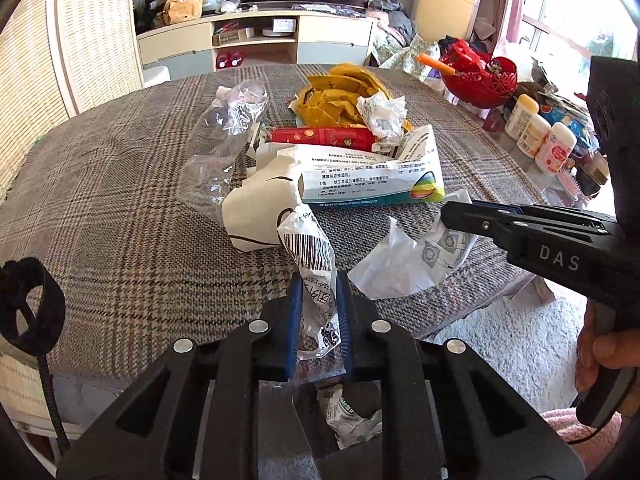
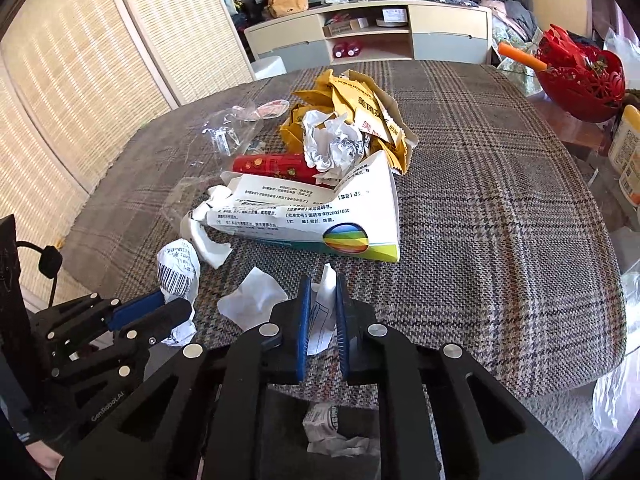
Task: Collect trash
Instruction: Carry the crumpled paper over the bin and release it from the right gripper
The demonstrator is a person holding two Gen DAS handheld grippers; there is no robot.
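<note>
A heap of trash lies on the plaid tablecloth [image 1: 120, 184]: a white medicine box [image 1: 372, 184] [image 2: 320, 224], a red wrapper [image 1: 320, 138] [image 2: 272, 166], yellow paper [image 1: 340, 96] [image 2: 352, 108], crumpled white paper [image 1: 380, 114] [image 2: 332, 140] and clear plastic film [image 1: 228, 136] [image 2: 224, 128]. My left gripper [image 1: 318, 280] [image 2: 176, 304] is shut on a barcode label wrapper [image 1: 308, 248] [image 2: 178, 272] at the near table edge. My right gripper [image 2: 322, 280] [image 1: 460, 212] is shut on a white torn paper [image 2: 324, 304] [image 1: 408, 260] beside it.
A red basket [image 1: 480, 80] [image 2: 580, 80], with an orange stick, and several white bottles [image 1: 536, 136] stand at the right. A TV cabinet [image 1: 256, 44] stands behind the table. More crumpled paper [image 1: 352, 416] [image 2: 332, 428] lies below the grippers. A light rug [image 1: 520, 340] covers the floor.
</note>
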